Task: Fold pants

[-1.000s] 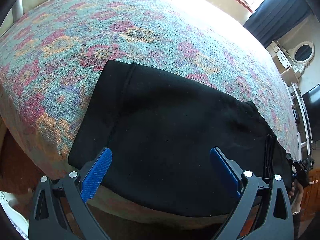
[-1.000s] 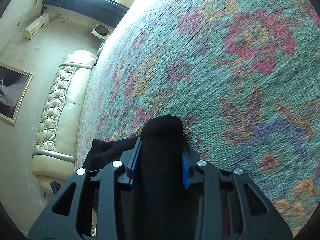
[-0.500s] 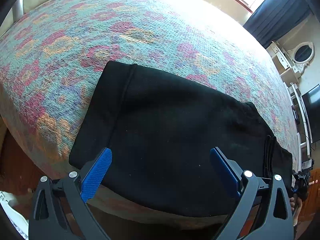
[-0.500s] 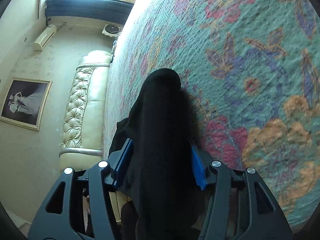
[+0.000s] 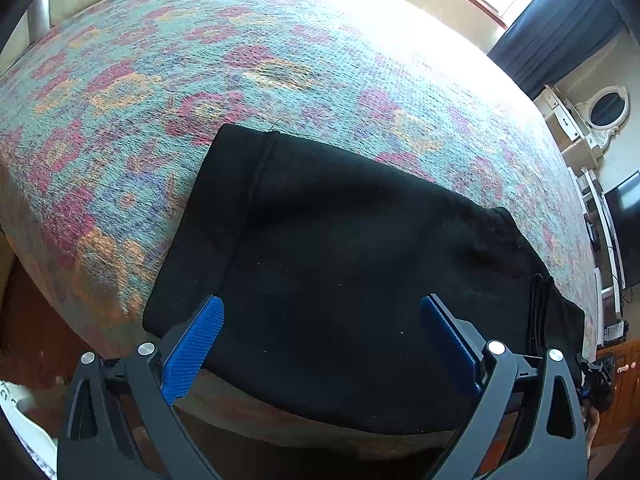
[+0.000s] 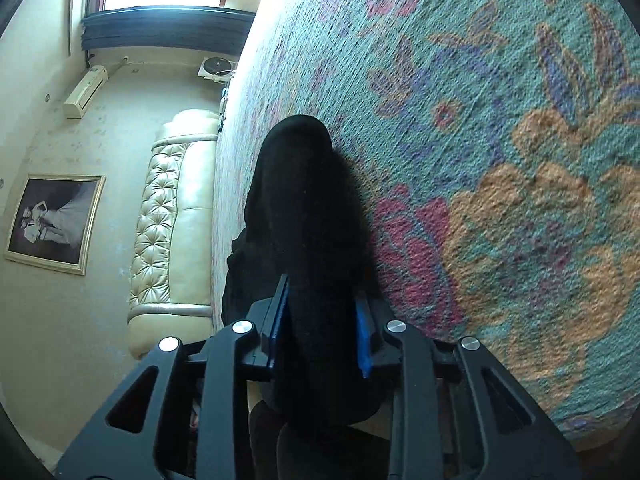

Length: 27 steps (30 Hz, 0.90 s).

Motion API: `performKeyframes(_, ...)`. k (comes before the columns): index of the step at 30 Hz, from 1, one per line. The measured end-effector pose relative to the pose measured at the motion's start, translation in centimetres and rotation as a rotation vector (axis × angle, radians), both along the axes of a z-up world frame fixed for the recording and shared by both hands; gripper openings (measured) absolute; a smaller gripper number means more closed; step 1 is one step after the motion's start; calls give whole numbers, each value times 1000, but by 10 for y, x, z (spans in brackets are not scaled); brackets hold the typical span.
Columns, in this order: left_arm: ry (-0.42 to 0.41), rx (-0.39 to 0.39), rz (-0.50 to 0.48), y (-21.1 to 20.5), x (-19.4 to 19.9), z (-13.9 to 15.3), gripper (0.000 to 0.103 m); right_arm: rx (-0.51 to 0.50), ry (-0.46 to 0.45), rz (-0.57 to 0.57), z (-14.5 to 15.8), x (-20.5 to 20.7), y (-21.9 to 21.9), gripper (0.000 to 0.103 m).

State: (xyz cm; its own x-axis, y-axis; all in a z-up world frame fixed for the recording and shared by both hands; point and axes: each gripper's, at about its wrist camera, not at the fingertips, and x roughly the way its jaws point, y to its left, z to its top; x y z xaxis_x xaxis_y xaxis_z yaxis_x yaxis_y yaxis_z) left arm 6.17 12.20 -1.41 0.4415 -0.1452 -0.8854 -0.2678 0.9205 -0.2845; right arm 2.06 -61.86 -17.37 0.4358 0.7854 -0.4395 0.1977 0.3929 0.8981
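The black pants (image 5: 340, 264) lie spread flat on the flowered bedspread (image 5: 280, 52), near the bed's front edge, with a folded band along their left side. My left gripper (image 5: 320, 336) is open and empty, hovering just above the pants' near edge. My right gripper (image 6: 320, 332) is shut on a bunched fold of the black pants (image 6: 308, 200), which rises between the blue pads and hides them in part. The fold stands right beside the bedspread (image 6: 500, 160).
The bed's front edge (image 5: 280, 424) drops to a brown floor. A cream tufted headboard (image 6: 172, 216) and a framed picture (image 6: 52, 224) are on the wall. A window with dark curtains (image 5: 552, 20), a white dresser (image 5: 592, 120) and a TV (image 5: 628, 224) stand beyond the bed.
The right gripper has drawn back and tilted with the pants fold in it; more wall and headboard show. The left gripper has stayed nearly still and open.
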Motion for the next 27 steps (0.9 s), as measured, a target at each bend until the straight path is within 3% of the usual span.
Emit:
performKeyframes(4,3,-9,7,3,0,-1,97,10,-12,41,5,-15,0,51)
performKeyframes(6,4,-14,8,4,0,-1,97,-2,-7,55,5,-21,-1,50)
performKeyframes(10,6,-14,5,5,0,-1,97,-65,6,55,-1,-27,-1,28)
performKeyframes(15,5,-22,14,7,-1,-1,97,-76,-8,53,0,-29,1,27)
performKeyframes(19,-3,-29,21,10,-2,0,97,-52,4,15,7,-35,-1,40)
performKeyframes(22,-33,-46,13,20,-3,6,97,-191,10,-40,25,-40,-7,51)
performKeyframes(25,-82,-65,17,42,-4,11,97,-369,-28,-125,56,-50,-10,56)
performKeyframes(27,-98,-126,53,67,-5,9,97,-438,-74,-172,77,-56,-9,57)
